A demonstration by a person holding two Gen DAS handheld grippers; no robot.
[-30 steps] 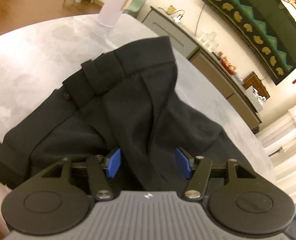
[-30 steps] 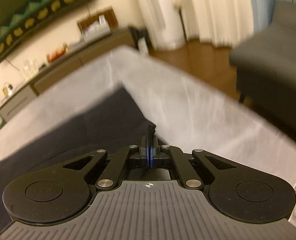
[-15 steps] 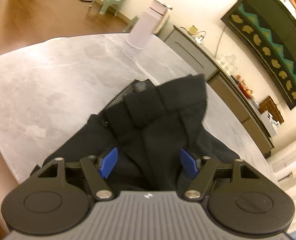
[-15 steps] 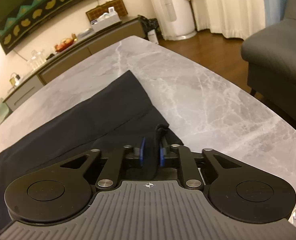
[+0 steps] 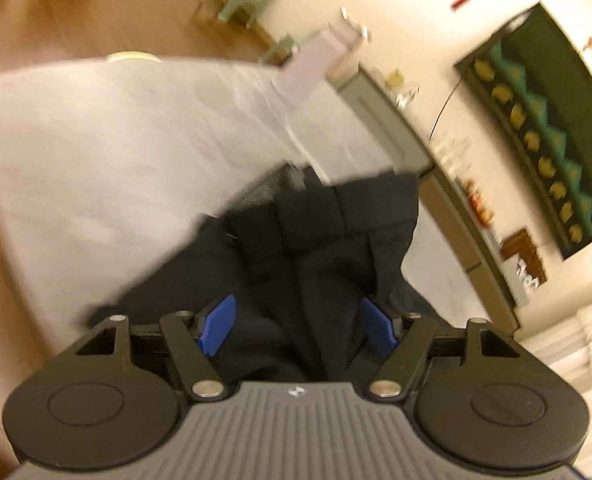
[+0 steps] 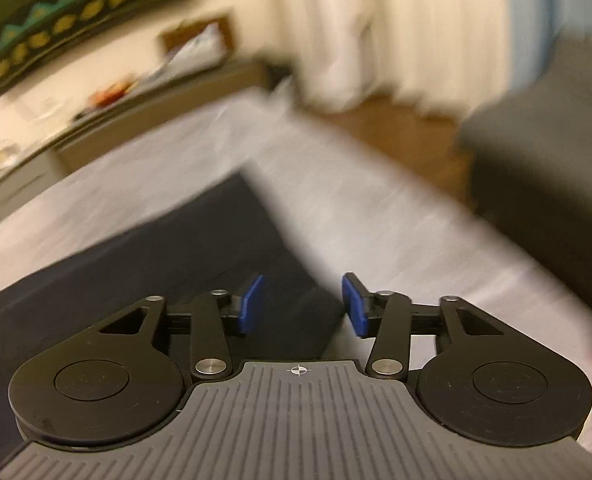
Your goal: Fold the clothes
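We found both views blurred. The dark trousers lay bunched on the pale marbled table, waistband end raised, with bare tabletop open on its left out to the rounded edge. In the right wrist view the trouser leg lay flat, its straight hem ending short of the far table edge. The left gripper stood spread, blue pads apart, a fold of cloth between them; we could not tell whether the pads pressed it. The right gripper had just been opening and stood released above the cloth. A lilac bottle stood at the far edge, contents unseen.
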